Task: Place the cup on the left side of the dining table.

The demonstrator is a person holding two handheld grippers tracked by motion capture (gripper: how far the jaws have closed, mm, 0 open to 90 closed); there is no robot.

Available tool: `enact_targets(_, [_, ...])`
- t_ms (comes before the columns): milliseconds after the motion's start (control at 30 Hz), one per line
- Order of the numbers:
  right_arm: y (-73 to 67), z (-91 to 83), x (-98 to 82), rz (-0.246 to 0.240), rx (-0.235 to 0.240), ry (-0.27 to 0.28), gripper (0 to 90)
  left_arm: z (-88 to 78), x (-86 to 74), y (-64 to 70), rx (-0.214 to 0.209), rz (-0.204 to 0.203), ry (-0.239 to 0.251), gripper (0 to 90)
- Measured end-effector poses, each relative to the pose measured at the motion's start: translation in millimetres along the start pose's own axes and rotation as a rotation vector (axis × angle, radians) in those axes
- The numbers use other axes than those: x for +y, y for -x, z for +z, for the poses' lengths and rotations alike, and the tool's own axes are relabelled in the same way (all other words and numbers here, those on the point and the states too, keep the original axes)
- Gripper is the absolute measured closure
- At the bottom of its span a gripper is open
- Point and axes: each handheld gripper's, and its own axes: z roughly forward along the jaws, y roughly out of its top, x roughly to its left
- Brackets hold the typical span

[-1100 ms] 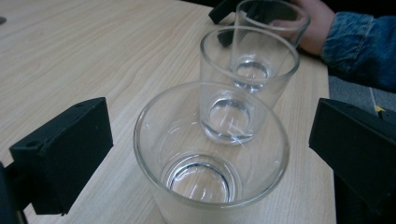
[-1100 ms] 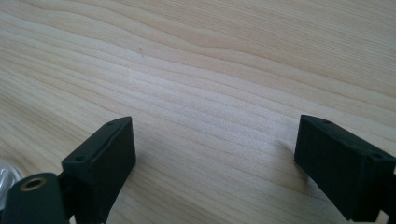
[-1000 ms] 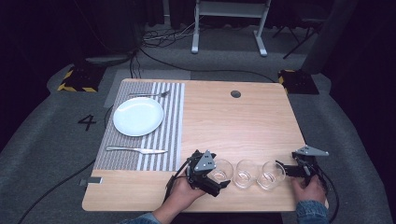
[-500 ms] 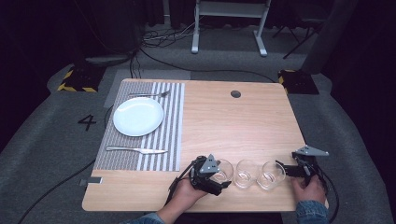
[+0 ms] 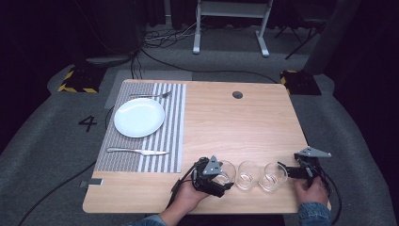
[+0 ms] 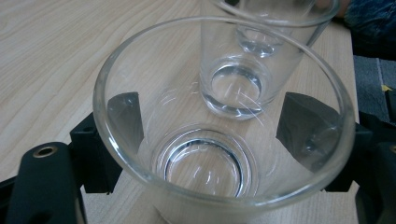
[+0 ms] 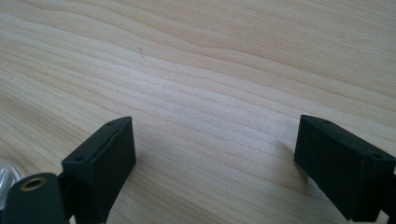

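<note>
Left gripper, at about 6 o'clock on the table, now stands clamped on the nearest glass; half a second ago its jaws had just been closing, and a second ago they stood wide around the same tumbler. In the left gripper view, both black pads sit against the wall of this glass, one at 9 o'clock and one at 3 o'clock of the rim. The glass remains upright on the wood, first in a row of three. The middle glass stands just beside it, and the third glass follows toward 5 o'clock.

Right gripper, held by the right hand, rests near the third glass without touching it. In the right gripper view its jaws stand apart over bare wood with nothing between them.

Judgement: the grasp appears complete, so the glass is probably ready to be lifted. A likely destination is the striped placemat at 9 o'clock, where the plate, fork and knife already lie.
</note>
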Motion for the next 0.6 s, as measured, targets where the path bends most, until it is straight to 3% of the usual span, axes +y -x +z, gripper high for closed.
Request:
enact_targets(267, [0.0, 0.0, 0.0, 0.000, 0.000, 0.000, 12.8, -18.3, 14.2, 2.5, -0.033, 0.000, 0.021, 19.8])
enact_targets(400, [0.0, 0.0, 0.0, 0.000, 0.000, 0.000, 12.8, -27.6, 20.3, 0.4, -0.058, -0.039, 0.036, 19.8])
enact_targets(600, [0.0, 0.0, 0.0, 0.000, 0.000, 0.000, 12.9, -38.2, 27.4, 1.2, 0.009, 0.001, 0.022, 19.8])
